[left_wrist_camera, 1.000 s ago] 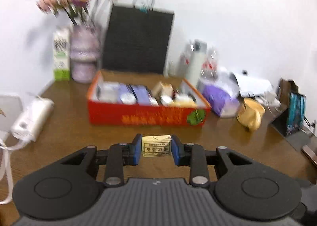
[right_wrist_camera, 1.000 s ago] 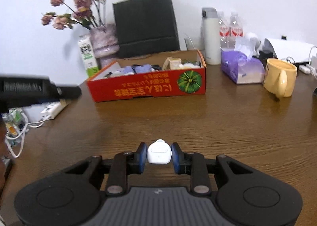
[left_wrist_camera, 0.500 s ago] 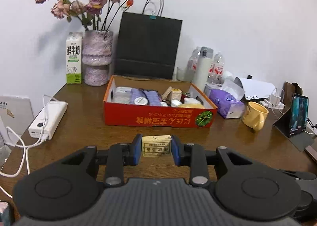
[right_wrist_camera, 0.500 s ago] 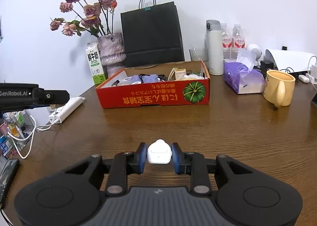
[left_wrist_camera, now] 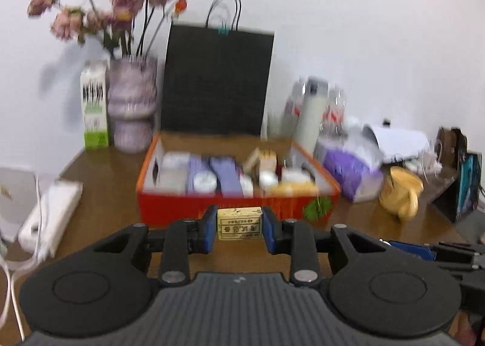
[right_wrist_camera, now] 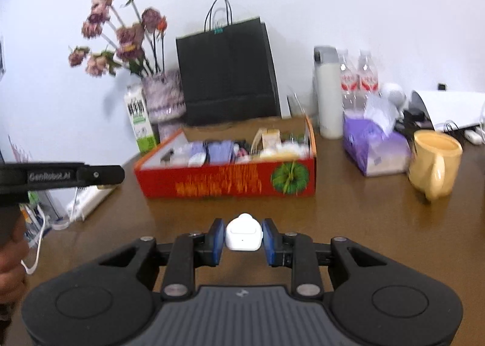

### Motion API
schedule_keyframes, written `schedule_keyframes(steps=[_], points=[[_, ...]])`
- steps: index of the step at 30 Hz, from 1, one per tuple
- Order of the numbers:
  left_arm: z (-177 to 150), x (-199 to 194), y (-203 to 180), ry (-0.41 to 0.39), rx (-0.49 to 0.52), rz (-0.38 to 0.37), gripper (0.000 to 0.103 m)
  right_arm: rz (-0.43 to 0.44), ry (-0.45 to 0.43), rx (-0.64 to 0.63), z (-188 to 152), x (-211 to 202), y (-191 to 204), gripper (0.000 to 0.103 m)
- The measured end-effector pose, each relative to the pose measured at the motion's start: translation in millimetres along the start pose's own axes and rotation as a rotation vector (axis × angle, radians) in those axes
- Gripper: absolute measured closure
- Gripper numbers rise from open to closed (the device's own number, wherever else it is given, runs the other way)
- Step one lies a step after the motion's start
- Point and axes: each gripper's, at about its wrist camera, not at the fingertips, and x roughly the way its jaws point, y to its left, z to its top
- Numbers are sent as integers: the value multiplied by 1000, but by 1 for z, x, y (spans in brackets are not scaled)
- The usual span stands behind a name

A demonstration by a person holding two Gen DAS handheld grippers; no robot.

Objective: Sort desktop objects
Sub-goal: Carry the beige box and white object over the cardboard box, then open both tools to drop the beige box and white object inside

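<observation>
Faintly, "GenRobot.AI" on left gripper (right_wrist_camera: 60, 176)

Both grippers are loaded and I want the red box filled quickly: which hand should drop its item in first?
Probably left: its yellow box hangs just before the red box; the right's white case is farther back.

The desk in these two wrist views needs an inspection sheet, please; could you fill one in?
Surface: brown wooden desk, against a white wall.
Job's things: red box already holding small items; yellow block; white case.
Clutter: black bag, vase of flowers, milk carton, flask, tissue pack, yellow mug.
Grippers: left gripper shut on the yellow block; right gripper shut on the white case.
Cables: white cord by a power strip.
Surroundings: nothing seen beyond the wall.
</observation>
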Motion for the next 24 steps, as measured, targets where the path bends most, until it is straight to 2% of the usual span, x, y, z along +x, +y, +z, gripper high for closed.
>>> schedule_keyframes(steps=[3, 6, 8, 11, 12, 14, 17, 19, 20, 22, 24], points=[[29, 12, 6, -35, 3, 23, 73, 7, -21, -36, 40, 17, -9, 77], [64, 43, 16, -30, 4, 24, 73, 13, -44, -85, 82, 40, -12, 77], [82, 79, 25, 18, -22, -2, 72, 50, -13, -76, 111, 67, -18, 77], [79, 150, 30, 202, -78, -13, 73, 105, 123, -35, 147, 133, -31, 77], [72, 168, 26, 253, -68, -8, 73, 107, 176, -10, 152, 156, -36, 77], [60, 188, 17, 275, -27, -31, 72, 125, 299, 37, 154, 206, -45, 77], [48, 216, 13, 351, -16, -69, 71, 123, 401, 57, 149, 260, -47, 77], [43, 230, 15, 383, -21, -56, 66, 88, 446, 43, 142, 285, -41, 75], [43, 233, 17, 384, -26, -63, 64, 68, 469, 27, 139, 295, -38, 75], [47, 228, 22, 357, -48, -72, 54, 27, 497, -6, 133, 307, -32, 72], [55, 218, 28, 322, -58, -80, 48, 18, 492, -13, 132, 306, -29, 63]])
